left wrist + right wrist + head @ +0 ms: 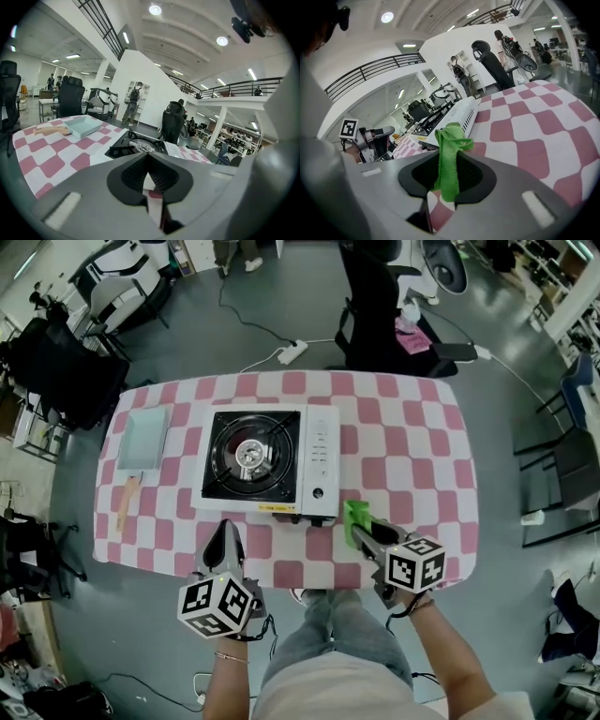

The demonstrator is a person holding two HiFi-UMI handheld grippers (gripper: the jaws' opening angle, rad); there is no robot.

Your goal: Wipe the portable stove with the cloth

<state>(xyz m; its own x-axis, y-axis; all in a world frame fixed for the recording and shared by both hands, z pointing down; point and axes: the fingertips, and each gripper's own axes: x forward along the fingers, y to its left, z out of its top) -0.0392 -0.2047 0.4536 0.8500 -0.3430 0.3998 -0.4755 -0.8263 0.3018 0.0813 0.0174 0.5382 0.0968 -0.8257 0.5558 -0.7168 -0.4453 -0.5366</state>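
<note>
The right tool (364,535) clamps the green cloth (354,514) just beside the stove (253,457). The left tool (225,529) has its jaws pressed together. A pale tray (143,437) lies on the desk (412,456).

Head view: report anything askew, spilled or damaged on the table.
Nothing stands out. The stove sits square on the table, the tray lies flat beside it, and the right gripper holds the green cloth.

No legible text; fine print on the portable stove (269,463) panel too small
</note>
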